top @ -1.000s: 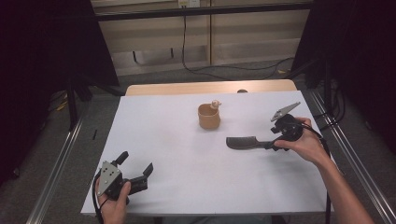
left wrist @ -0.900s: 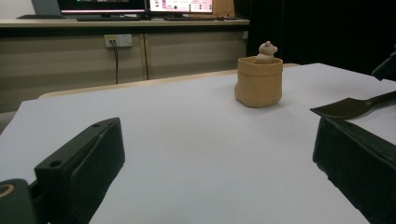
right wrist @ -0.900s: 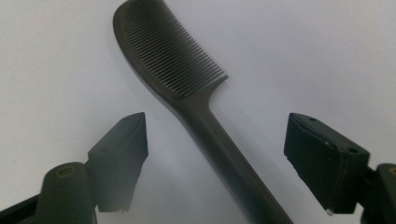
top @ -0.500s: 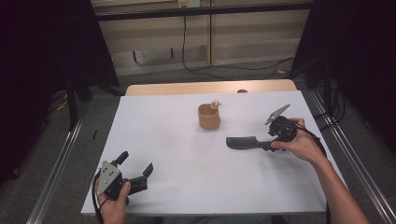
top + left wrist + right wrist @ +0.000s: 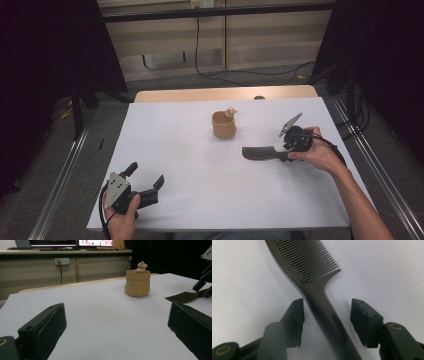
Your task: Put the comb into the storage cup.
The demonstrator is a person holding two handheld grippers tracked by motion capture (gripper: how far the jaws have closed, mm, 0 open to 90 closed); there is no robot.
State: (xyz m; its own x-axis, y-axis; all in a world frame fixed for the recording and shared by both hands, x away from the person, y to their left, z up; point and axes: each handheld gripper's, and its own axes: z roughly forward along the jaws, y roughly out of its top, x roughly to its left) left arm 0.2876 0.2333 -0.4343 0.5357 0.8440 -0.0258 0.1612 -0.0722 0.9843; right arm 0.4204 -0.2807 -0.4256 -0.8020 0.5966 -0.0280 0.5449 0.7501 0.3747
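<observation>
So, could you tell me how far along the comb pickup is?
Done: the right gripper straddles the comb handle, its jaws just closing. In hand: the grip itself, with the pads not yet pressing. Left: lifting it off the table. The left gripper rests open.
</observation>
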